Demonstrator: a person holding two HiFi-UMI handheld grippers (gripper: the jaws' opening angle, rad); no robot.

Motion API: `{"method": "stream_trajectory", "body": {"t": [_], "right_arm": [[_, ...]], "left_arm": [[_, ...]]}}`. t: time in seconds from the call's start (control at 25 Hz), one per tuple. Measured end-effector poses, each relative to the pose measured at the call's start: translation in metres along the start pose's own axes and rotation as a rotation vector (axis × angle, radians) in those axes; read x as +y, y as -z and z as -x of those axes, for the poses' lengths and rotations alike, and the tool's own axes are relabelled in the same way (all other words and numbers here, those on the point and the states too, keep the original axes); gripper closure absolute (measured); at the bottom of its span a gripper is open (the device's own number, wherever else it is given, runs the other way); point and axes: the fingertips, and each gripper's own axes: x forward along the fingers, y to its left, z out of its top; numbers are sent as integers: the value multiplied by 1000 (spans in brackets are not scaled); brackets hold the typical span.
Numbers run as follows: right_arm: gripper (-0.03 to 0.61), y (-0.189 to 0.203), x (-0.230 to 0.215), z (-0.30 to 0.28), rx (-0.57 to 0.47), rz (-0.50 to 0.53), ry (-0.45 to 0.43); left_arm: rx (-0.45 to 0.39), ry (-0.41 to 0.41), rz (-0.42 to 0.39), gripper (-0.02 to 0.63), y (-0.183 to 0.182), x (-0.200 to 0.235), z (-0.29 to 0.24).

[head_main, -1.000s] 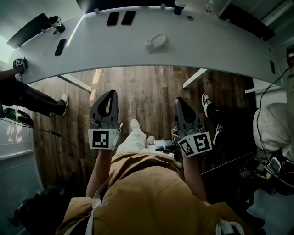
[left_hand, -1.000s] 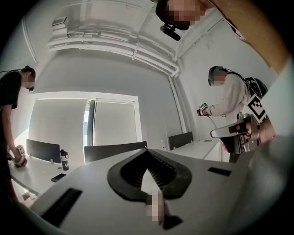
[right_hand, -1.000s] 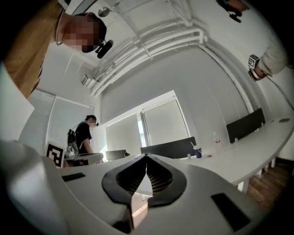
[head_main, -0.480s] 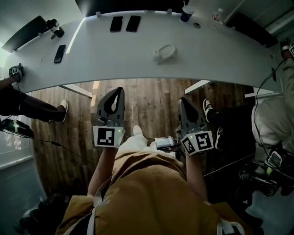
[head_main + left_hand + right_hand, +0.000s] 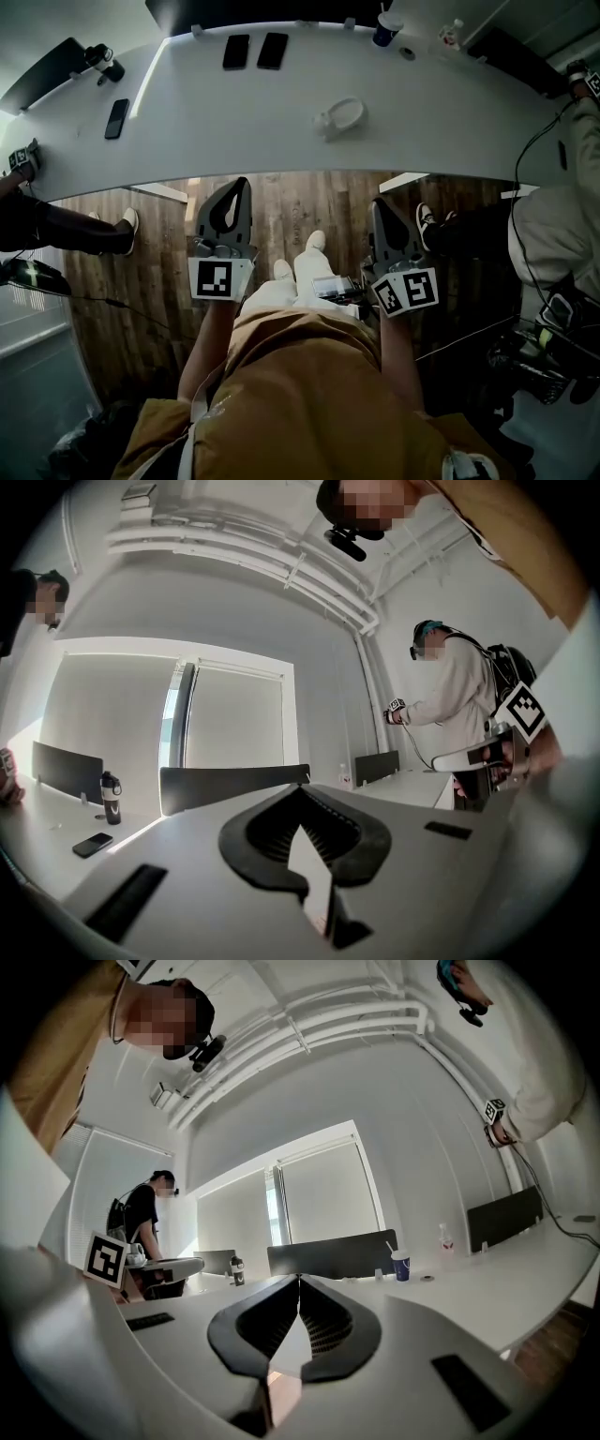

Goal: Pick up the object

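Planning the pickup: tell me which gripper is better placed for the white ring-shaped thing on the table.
Right, probably. The right gripper sits nearer the white object than the left gripper. Both are shut and empty, short of the table.

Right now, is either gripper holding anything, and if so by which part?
Nothing is held. The left gripper and the right gripper each have jaws closed together on nothing, both short of the table, where a white object lies untouched.
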Motion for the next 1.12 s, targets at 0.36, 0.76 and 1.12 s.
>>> {"method": "stream_trajectory", "body": {"t": [0.36,0.76,1.12], "right_arm": [[568,1,-37,-62,3,-28,-58],[568,5,-88,-126,60,-62,-107],[568,6,-99,-156,98,-164,-145]], "left_arm": [[-4,-56,-35,606,1,23,-67],[9,-100,-55,607,0,32,-136],[10,-103,-47,606,-3,40,-169]]}}
